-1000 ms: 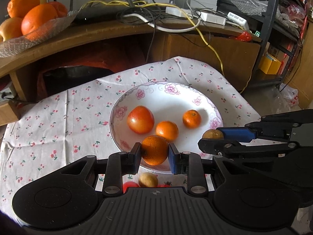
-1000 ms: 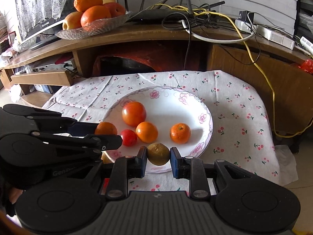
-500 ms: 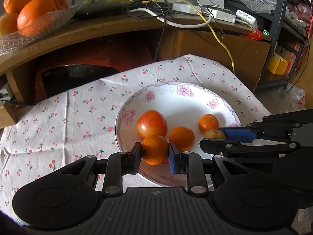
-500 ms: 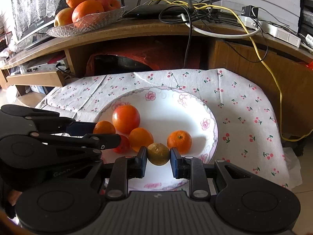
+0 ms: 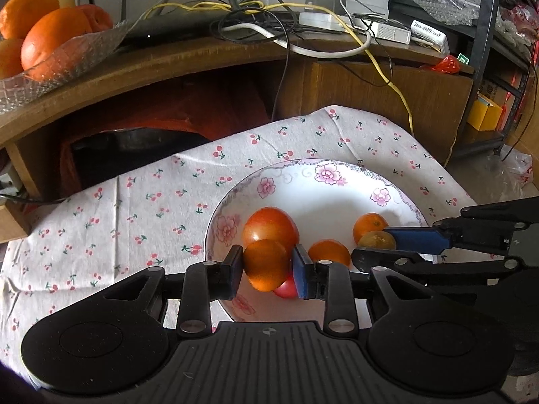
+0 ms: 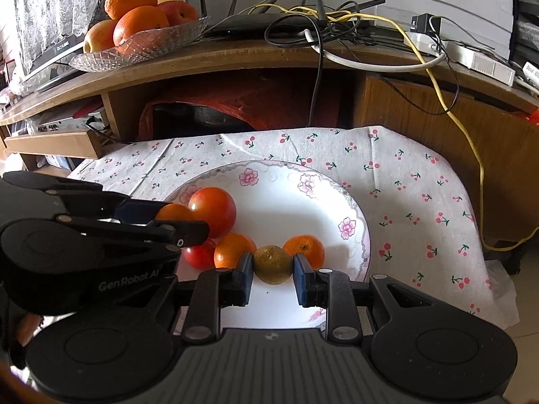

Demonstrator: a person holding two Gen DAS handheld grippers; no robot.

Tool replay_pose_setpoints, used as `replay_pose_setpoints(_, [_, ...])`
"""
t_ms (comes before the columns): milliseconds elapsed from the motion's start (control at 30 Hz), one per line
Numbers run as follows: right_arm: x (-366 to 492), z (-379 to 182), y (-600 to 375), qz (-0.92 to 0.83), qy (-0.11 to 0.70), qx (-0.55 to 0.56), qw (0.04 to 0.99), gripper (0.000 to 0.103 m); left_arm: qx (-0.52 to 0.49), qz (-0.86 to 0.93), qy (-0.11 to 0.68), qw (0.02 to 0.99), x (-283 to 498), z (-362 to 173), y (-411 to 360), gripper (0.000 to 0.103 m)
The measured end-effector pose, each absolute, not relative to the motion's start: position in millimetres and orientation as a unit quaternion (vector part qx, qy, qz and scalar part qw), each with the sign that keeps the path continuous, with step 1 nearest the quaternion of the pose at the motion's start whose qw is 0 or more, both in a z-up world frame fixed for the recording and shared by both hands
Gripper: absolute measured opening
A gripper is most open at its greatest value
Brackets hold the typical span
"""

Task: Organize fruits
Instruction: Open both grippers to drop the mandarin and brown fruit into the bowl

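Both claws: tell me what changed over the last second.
Both claws moved forward over the floral plate. The left claw carried its orange in from the near rim until it sits in front of the big red tomato. The right claw brought its brownish-green fruit between the two loose oranges. Neither let go. The plate and the fruits on it stayed put.

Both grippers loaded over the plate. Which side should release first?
Probably right: the right gripper holds its brown fruit over bare plate, while the left gripper's orange hangs above the tomatoes.
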State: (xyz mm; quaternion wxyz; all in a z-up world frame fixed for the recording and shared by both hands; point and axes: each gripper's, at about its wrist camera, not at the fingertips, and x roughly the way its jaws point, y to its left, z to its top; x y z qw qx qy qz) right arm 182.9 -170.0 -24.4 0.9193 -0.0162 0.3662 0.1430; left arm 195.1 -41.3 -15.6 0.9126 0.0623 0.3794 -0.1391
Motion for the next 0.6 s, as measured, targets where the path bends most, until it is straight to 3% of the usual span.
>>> replay_pose_setpoints(367, [182.0,-24.3,-171.5,0.140,0.372,-0.014,0.917,0.027,0.060,-0.137,0.381,0.912,194.7,-14.3,-38.2,0.053])
replay_pose_setpoints(600, [179.9,-21.0,-173.0,0.136,0.369,-0.012,0.920,0.031,0.056,-0.134,0.381,0.913,187.8,-8.5,-34.2,0.055])
